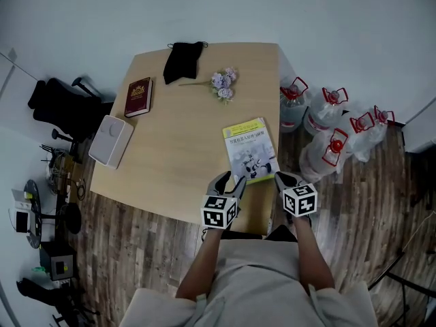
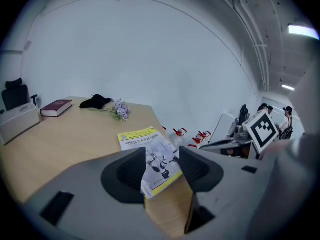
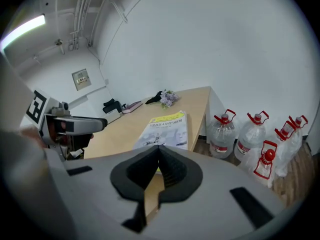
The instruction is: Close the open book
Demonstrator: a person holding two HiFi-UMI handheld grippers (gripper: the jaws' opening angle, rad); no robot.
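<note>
A book [image 1: 250, 150] with a yellow and white cover lies shut on the wooden table [image 1: 184, 142], near its front right corner. My left gripper [image 1: 229, 182] hovers just short of the book's near left corner, jaws open and empty. In the left gripper view the book [image 2: 145, 144] shows between and beyond the open left gripper [image 2: 162, 166]. My right gripper [image 1: 283, 179] is by the book's near right corner, off the table's edge. In the right gripper view that gripper [image 3: 159, 169] is shut on nothing, with the book [image 3: 167, 129] beyond it.
A dark red book [image 1: 138, 97], a black cloth [image 1: 182, 60], a sprig of purple flowers [image 1: 223, 84] and a white box [image 1: 110, 140] sit further back on the table. Several water bottles [image 1: 327, 135] stand on the floor at right. A black chair [image 1: 61, 104] is at left.
</note>
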